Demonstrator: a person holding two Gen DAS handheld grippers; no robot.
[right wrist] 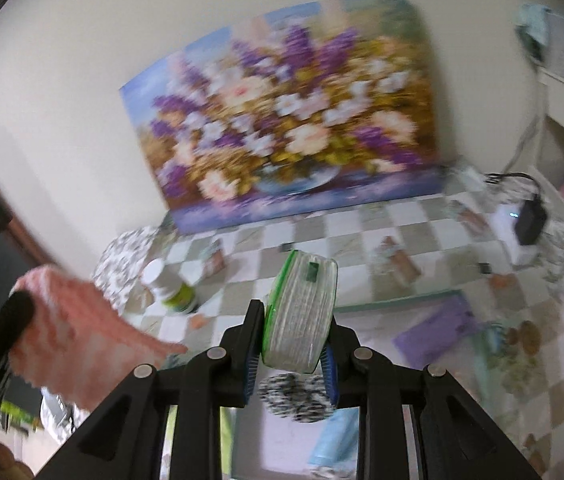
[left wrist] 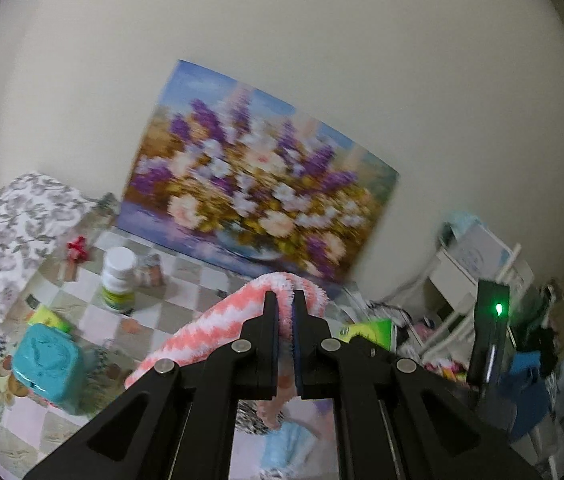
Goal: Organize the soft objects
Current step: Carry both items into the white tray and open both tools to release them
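My left gripper (left wrist: pixel 285 300) is shut on a fluffy pink and white zigzag cloth (left wrist: pixel 217 324) and holds it above the table; the cloth drapes over the fingers and hangs to the left. It also shows at the left of the right wrist view (right wrist: pixel 81 320), blurred. My right gripper (right wrist: pixel 294 320) is shut on a clear pouch with a green zip edge (right wrist: pixel 302 312), packed with pale pads, held upright above the table. A black and white speckled soft thing (right wrist: pixel 296 396) and a light blue cloth (left wrist: pixel 286 448) lie below the grippers.
A checked tablecloth (right wrist: pixel 362 232) covers the table. A flower painting (left wrist: pixel 257 184) leans on the back wall. A white bottle (left wrist: pixel 118 280), a teal box (left wrist: pixel 47 364), a purple sheet (right wrist: pixel 438 328), a white device with a black plug (right wrist: pixel 522 228) and a patterned cushion (left wrist: pixel 5 236) are around.
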